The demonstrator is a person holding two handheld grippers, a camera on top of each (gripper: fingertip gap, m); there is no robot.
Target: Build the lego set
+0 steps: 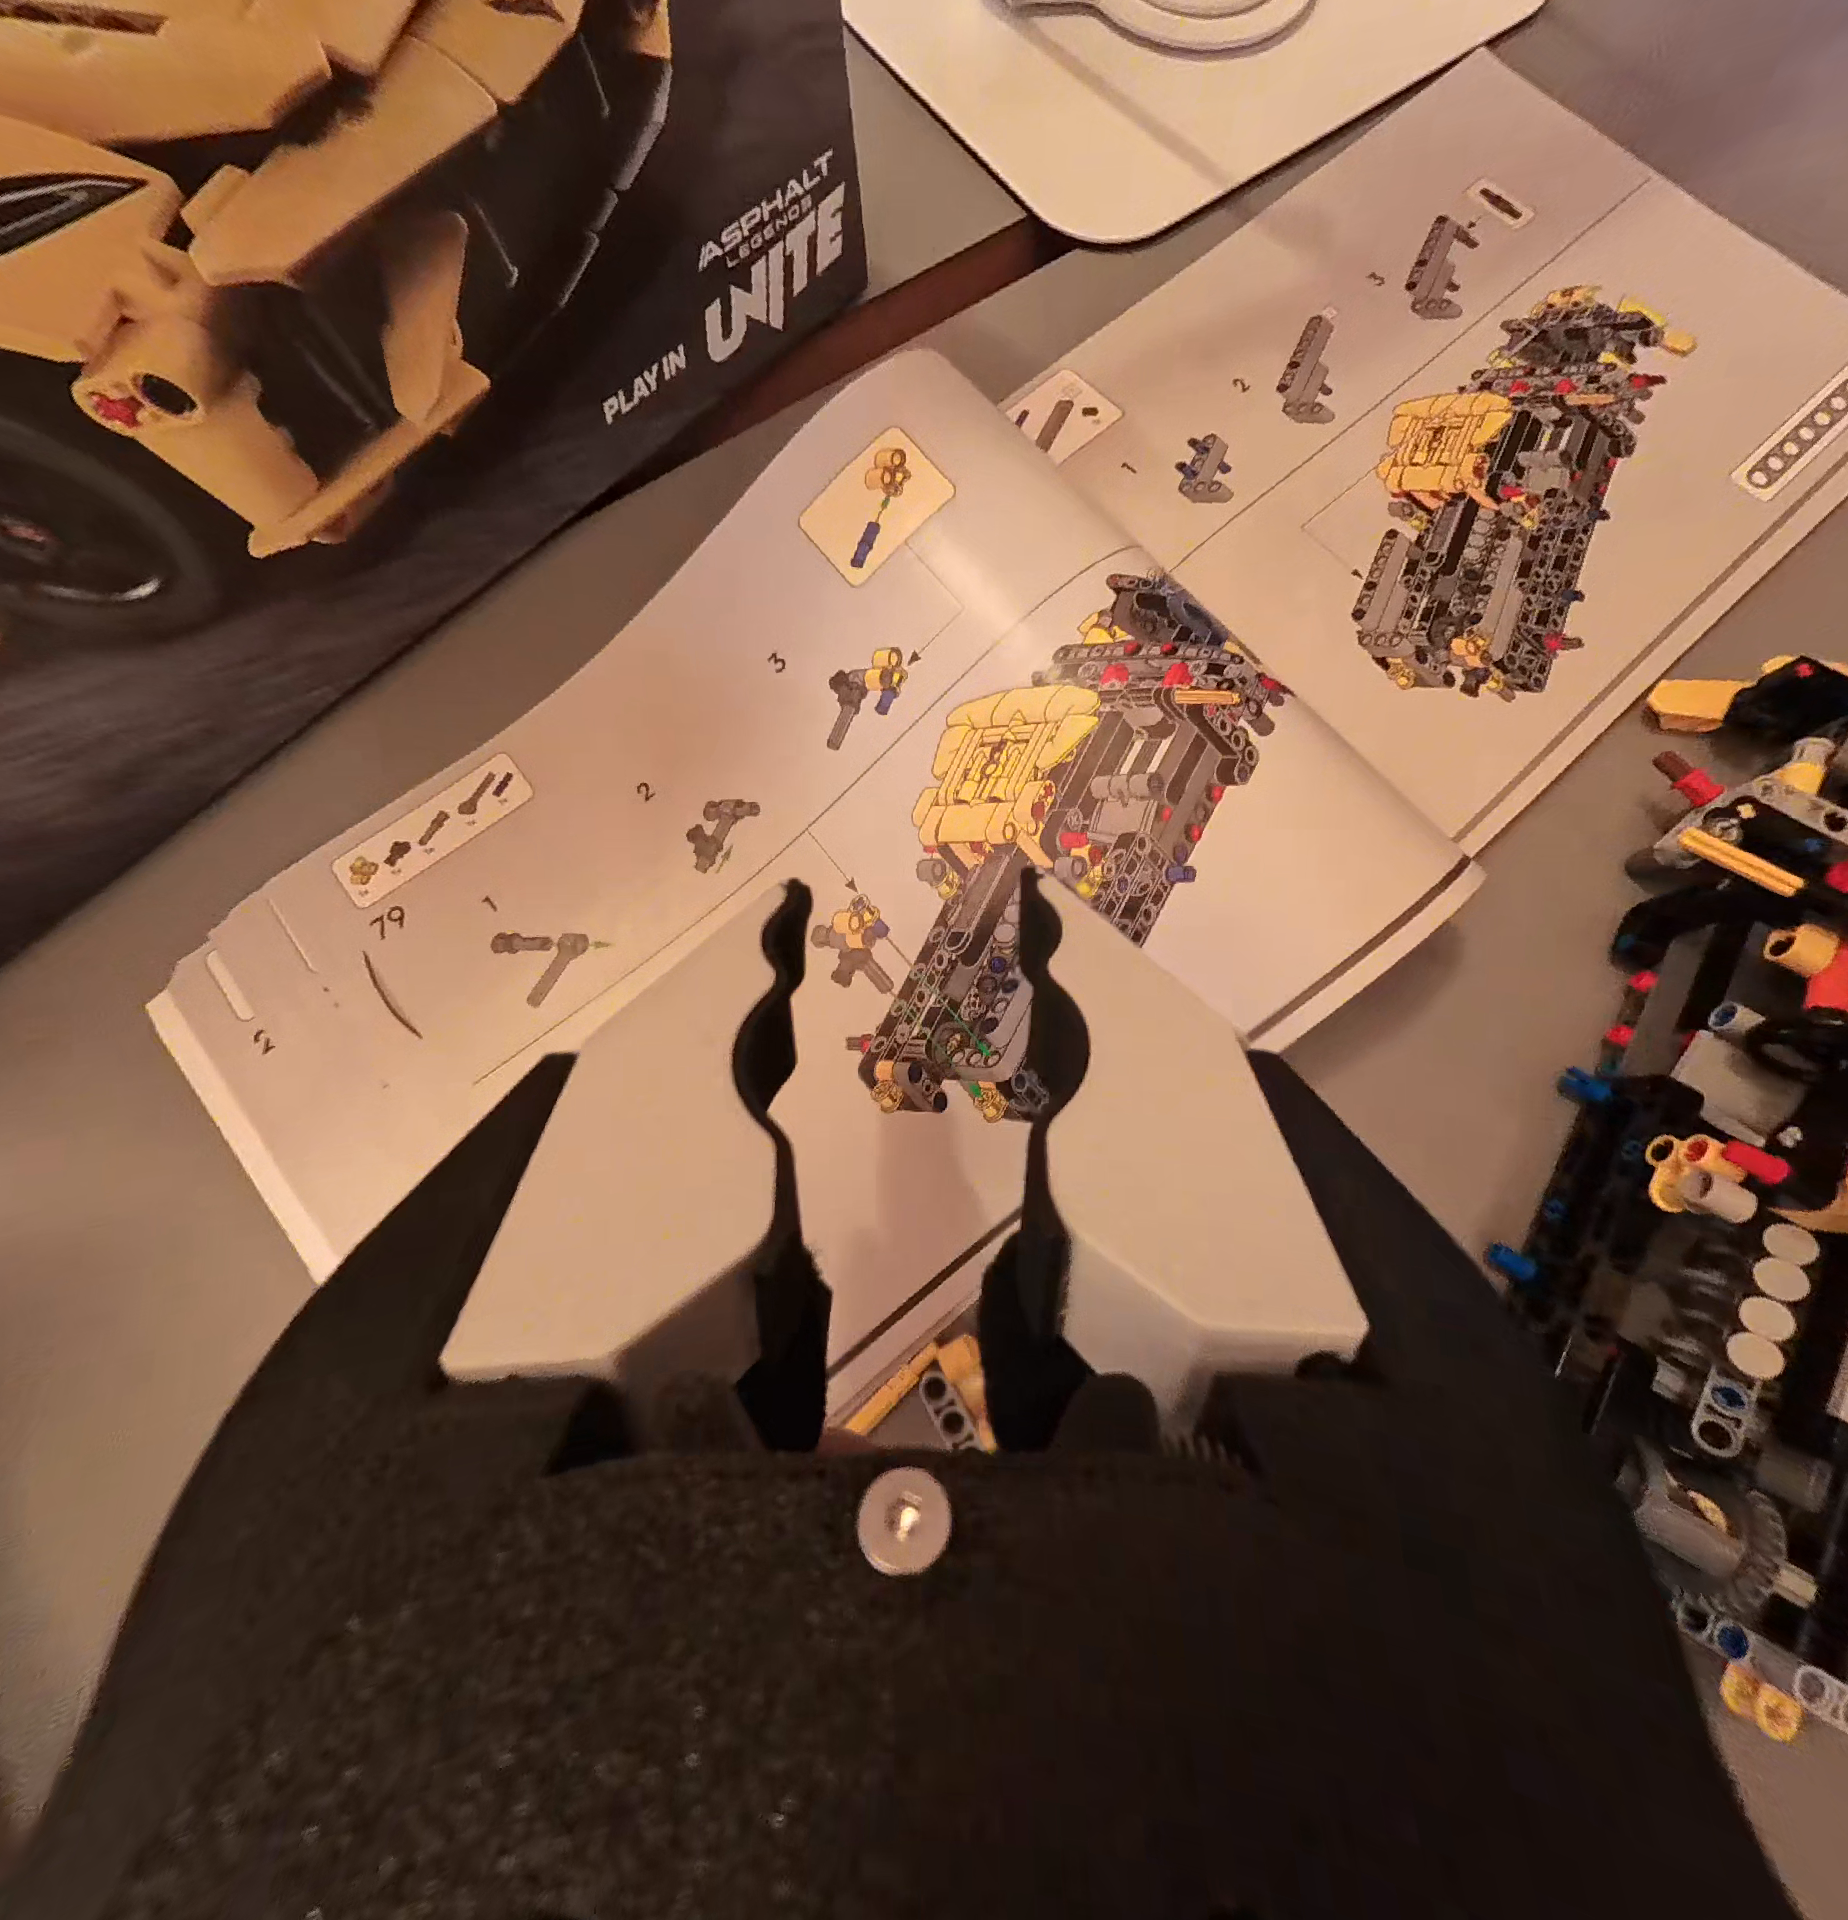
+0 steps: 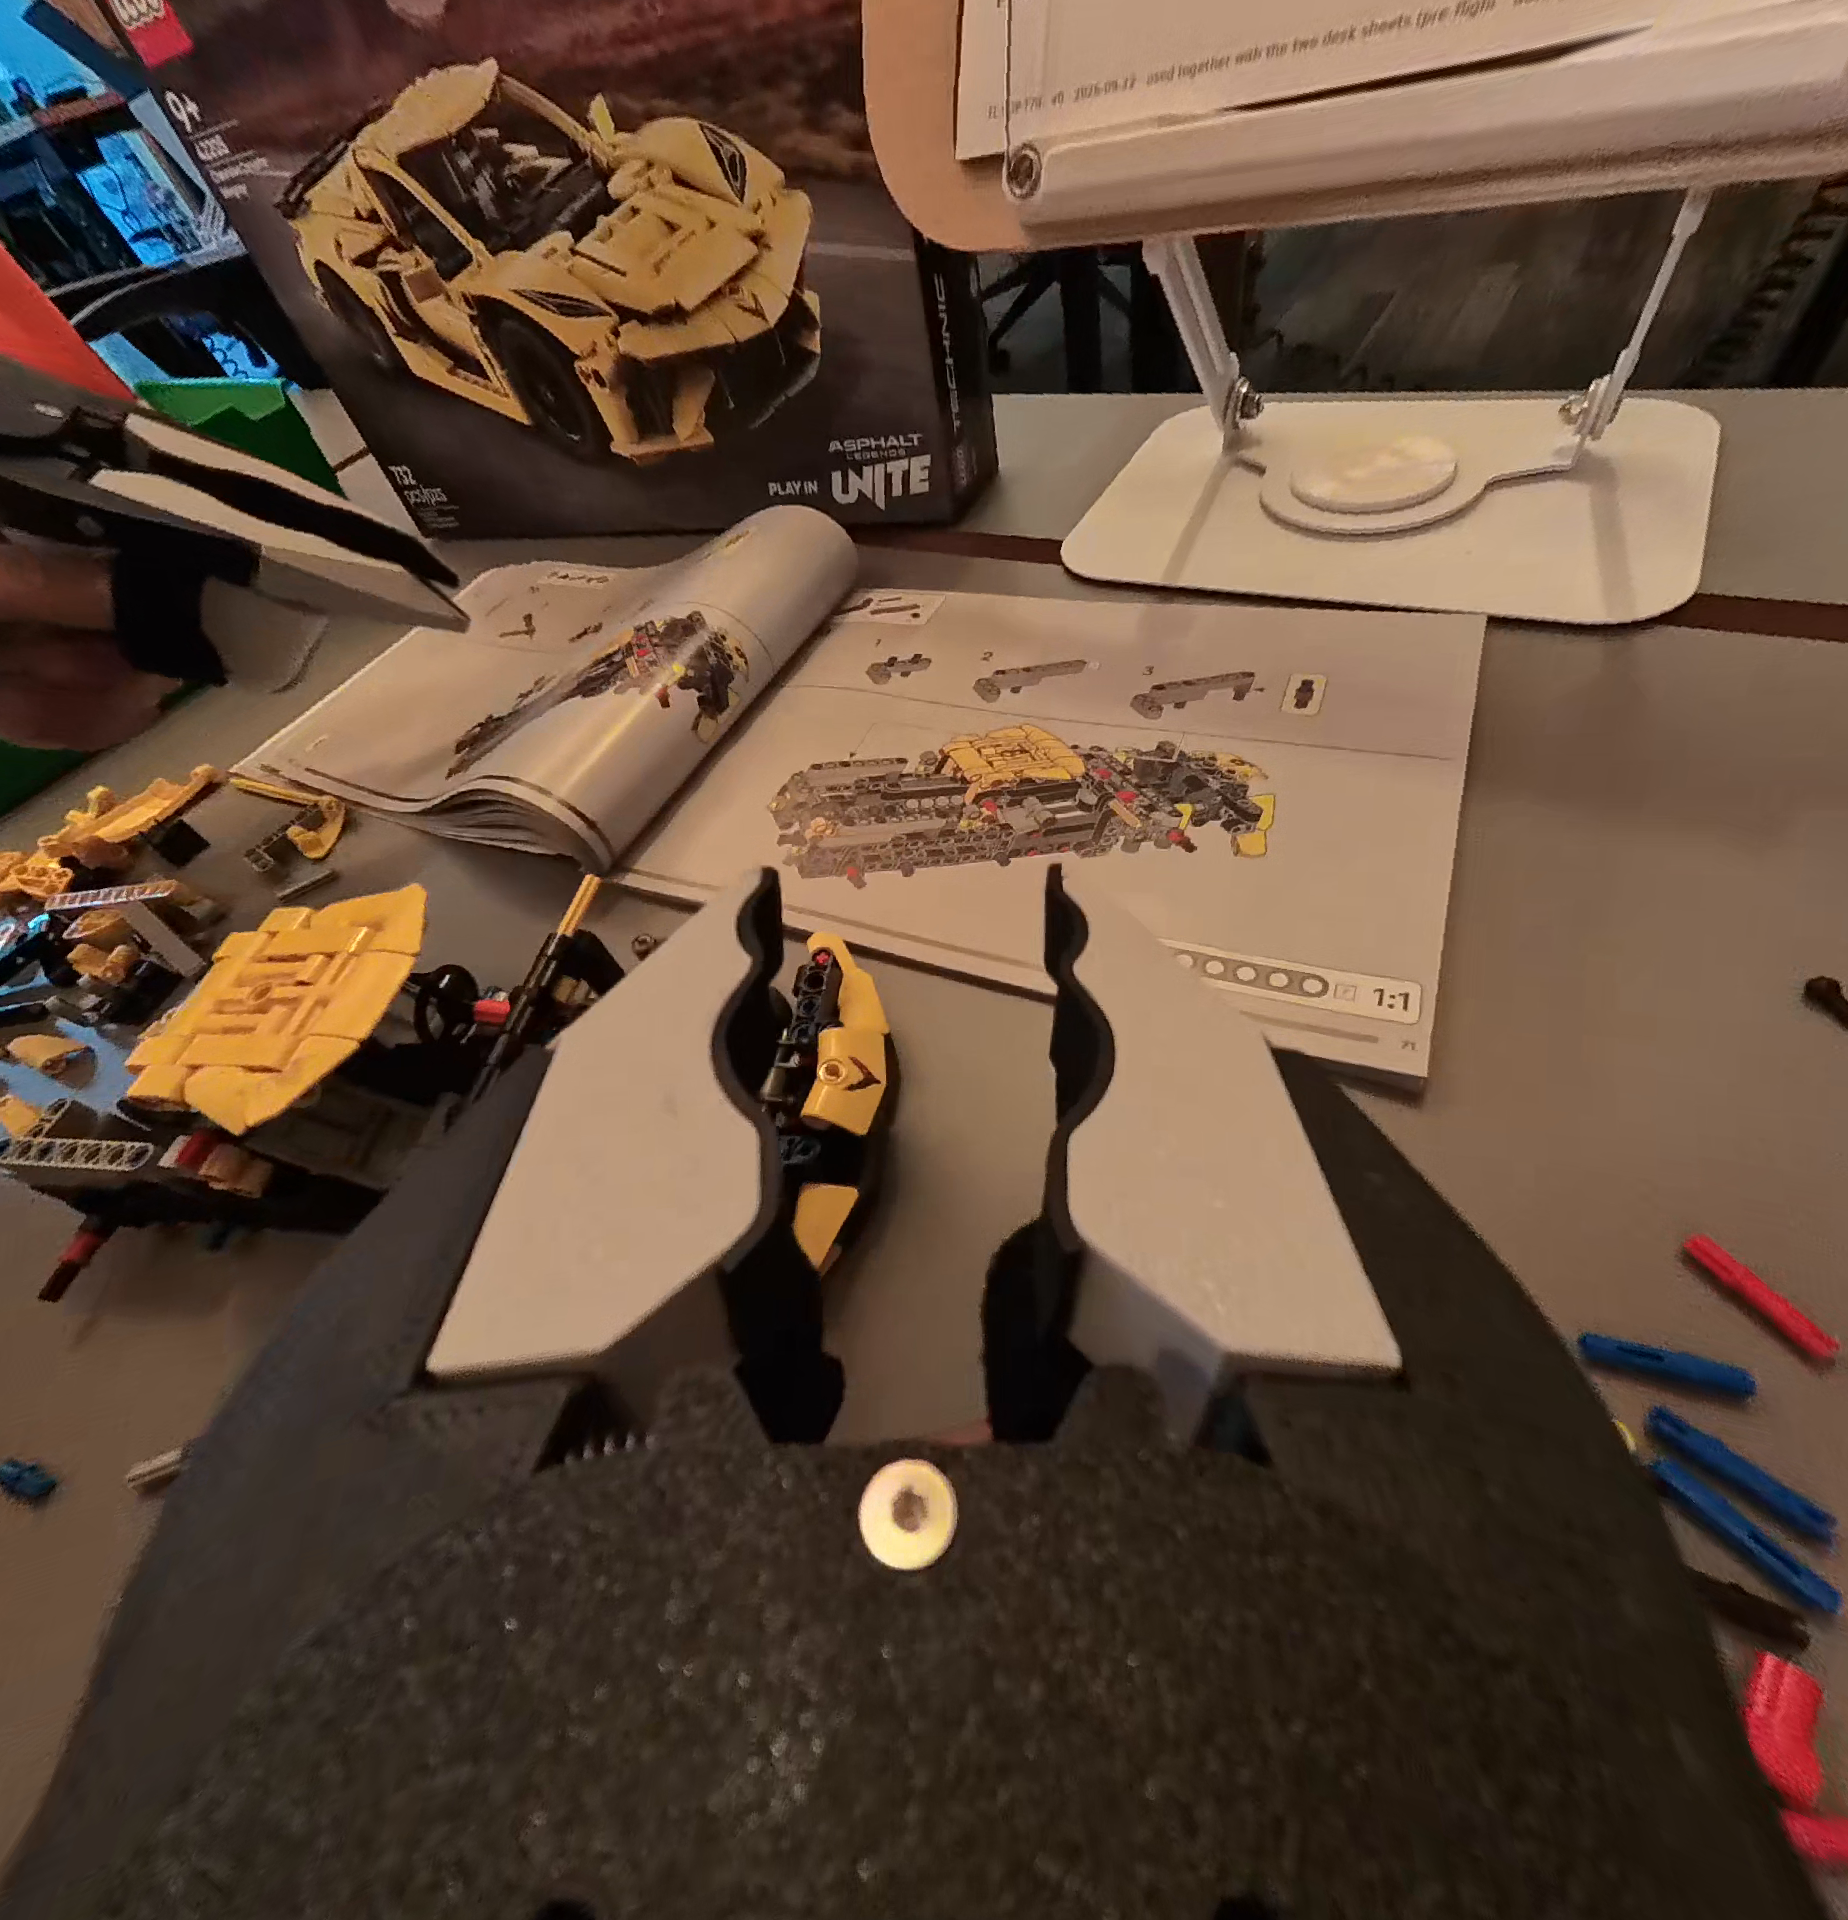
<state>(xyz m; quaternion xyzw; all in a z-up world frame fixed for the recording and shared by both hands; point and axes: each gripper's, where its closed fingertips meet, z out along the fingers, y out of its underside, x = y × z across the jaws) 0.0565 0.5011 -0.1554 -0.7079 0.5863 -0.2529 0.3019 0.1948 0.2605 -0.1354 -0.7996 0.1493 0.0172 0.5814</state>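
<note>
From the left wrist view, my left tongs (image 1: 904, 914) hung above the open instruction booklet (image 1: 691, 727) with their fingers apart and nothing between them, tips over the printed chassis drawing. The half-built lego car (image 1: 1751, 1195) lay on the grey worktop (image 1: 120, 1247) off to the right of these tongs, well clear of them. The set's box (image 1: 328, 312) stood beyond the booklet at upper left.

From the right wrist view, my right tongs (image 2: 904, 904) were also spread and empty, angled down toward the worktop. A small yellow-and-black lego sub-assembly (image 2: 837, 1070) lay on the worktop in the gap between the fingers, close to the left one; I could not tell whether it touched. The car body with its yellow roof panel (image 2: 276, 1008) sat to the left. Blue axle pins (image 2: 1730, 1496) lay loose to the right. My left tongs (image 2: 421, 597) hovered over the booklet's far page.
</note>
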